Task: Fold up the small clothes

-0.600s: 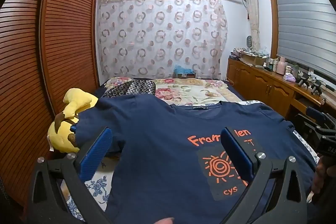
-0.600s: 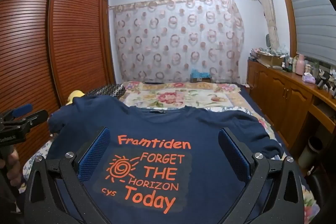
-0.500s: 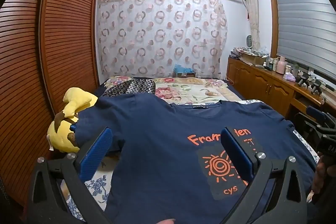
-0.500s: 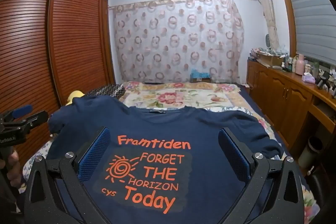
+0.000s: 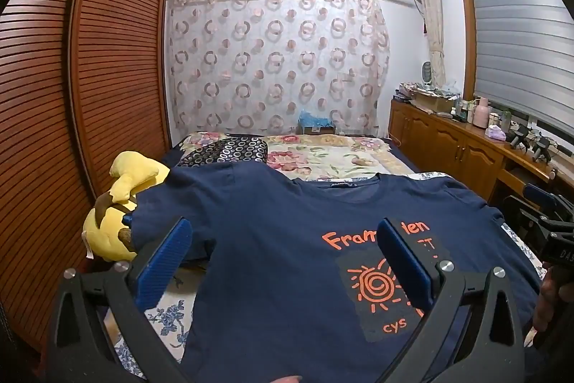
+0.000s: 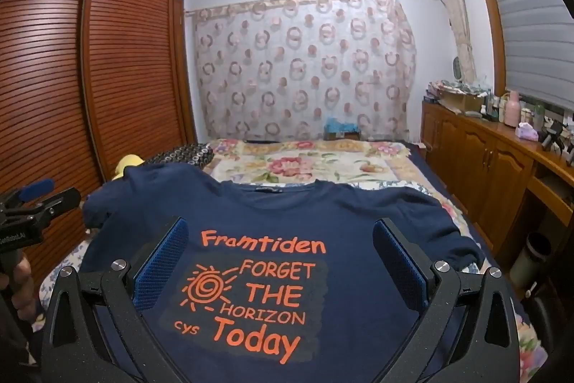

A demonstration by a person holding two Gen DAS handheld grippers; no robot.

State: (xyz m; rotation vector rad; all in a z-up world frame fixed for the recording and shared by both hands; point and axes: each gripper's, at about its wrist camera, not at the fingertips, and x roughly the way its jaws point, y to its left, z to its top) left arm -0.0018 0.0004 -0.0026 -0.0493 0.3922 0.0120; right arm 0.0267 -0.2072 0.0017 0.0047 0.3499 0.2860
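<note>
Two claws — left claw (image 5: 283, 261) and right claw (image 6: 280, 261) — are being held released above the soft, limp T-shirt (image 6: 323, 214); sleeve edges are being judged the best hold.

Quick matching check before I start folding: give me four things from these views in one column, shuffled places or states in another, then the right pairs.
Column one:
1. navy T-shirt
2. yellow plush toy
3. left gripper
4. pink bottle

Column two:
A. on the wooden counter by the window
B. jaws wide open, holding nothing
C. spread flat on the bed, print facing up
D. beside the shirt's sleeve, next to the wardrobe

Pairs: 1-C, 2-D, 3-B, 4-A
</note>
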